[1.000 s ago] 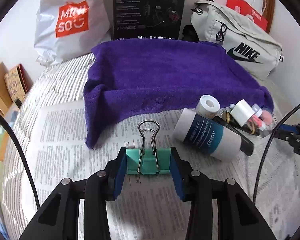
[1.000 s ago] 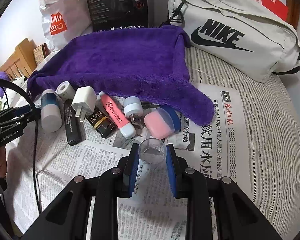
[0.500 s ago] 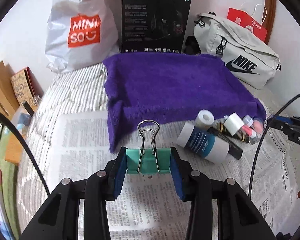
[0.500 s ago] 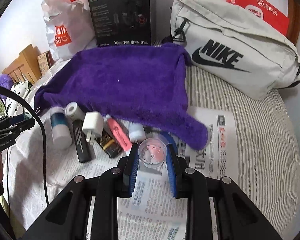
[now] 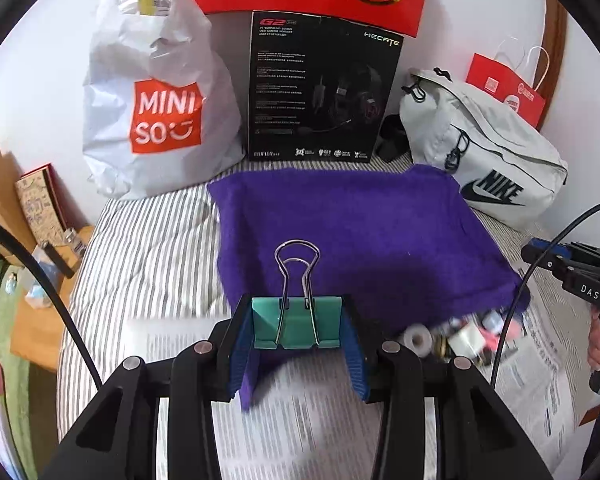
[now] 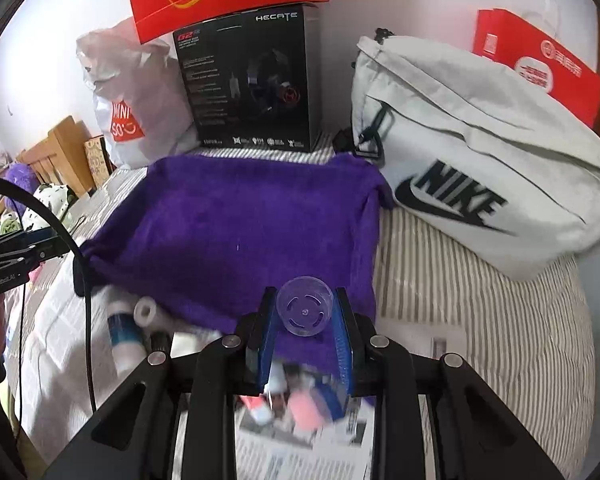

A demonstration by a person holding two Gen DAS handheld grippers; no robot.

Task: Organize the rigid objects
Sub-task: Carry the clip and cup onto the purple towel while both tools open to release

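Note:
My left gripper is shut on a teal binder clip with its wire handles up, held above the near left edge of the purple towel. My right gripper is shut on a small clear plastic cup, held above the near right part of the towel. A pile of small items lies on the newspaper by the towel's near edge: a white tape roll, a white-and-blue tube and pink pieces, blurred.
At the back stand a white Miniso bag, a black headset box with a red box on top, and a grey Nike bag. A striped bedsheet surrounds the newspaper. A wooden bedside shelf is at left.
Both grippers have risen and moved forward over the towel's near edge, still holding the clip and the cup. The pile of small items now lies lower and closer in both views.

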